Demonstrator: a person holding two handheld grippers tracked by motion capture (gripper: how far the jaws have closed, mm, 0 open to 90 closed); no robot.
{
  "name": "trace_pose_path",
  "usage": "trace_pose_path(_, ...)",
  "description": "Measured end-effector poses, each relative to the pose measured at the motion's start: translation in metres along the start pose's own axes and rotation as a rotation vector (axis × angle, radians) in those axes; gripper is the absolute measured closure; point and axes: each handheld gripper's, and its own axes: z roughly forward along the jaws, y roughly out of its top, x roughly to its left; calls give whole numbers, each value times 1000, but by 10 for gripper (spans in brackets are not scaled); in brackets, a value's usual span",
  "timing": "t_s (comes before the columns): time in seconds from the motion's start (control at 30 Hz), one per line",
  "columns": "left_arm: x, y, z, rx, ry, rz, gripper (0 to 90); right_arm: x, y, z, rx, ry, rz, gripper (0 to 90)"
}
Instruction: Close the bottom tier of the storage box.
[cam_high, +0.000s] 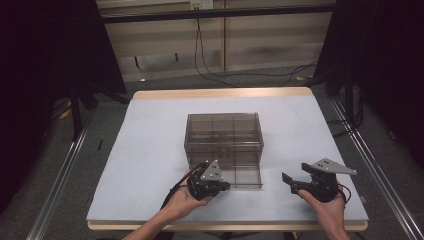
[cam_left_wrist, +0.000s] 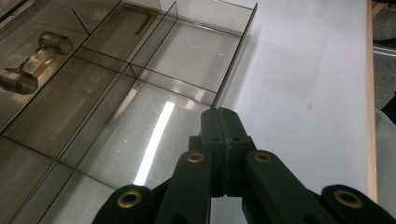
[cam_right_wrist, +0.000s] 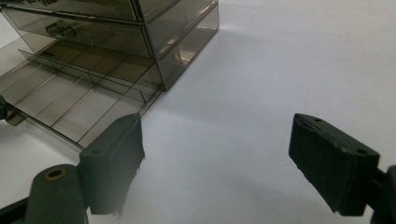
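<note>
A smoky clear drawer cabinet (cam_high: 223, 131) (cam_right_wrist: 93, 28) stands mid-table. Its bottom drawer (cam_high: 245, 175) (cam_left_wrist: 140, 126) (cam_right_wrist: 70, 98) is pulled out toward me, and its divided compartments look empty. My left gripper (cam_high: 225, 186) (cam_left_wrist: 224, 114) lies along the drawer's front wall with its jaws pressed together. In the right gripper view a small handle (cam_right_wrist: 13, 117) juts from the drawer front with a dark tip on it, so the left gripper appears shut on that handle. My right gripper (cam_high: 287, 181) (cam_right_wrist: 215, 158) rests open on the table to the right of the drawer, with nothing between its pads.
The white tabletop (cam_high: 150, 150) has a wooden rim. A closed upper drawer shows its own handle (cam_left_wrist: 32, 65) through the clear plastic. Cables (cam_high: 210, 70) lie on the floor beyond the table, and metal rails (cam_high: 60, 175) run along both sides.
</note>
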Motion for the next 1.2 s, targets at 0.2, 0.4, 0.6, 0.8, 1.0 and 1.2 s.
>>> trace_pose_path(0.2,1,0,2,-20,0,-11,900,0,0,0,0,4,1,177)
trace_pose_path(0.4,3,0,3,-26,6,-15,900,-1,0,0,1,5,2,177)
trace_pose_path(0.6,5,-1,3,-25,10,-41,900,0,0,0,1,4,2,177)
trace_pose_path(0.8,7,-1,3,-24,3,-49,900,0,0,0,1,7,4,176)
trace_pose_path(1.0,8,-1,3,-32,-3,-54,900,0,0,0,-1,9,3,174)
trace_pose_path(1.2,10,-2,4,-43,-9,-70,900,0,1,1,2,12,1,173)
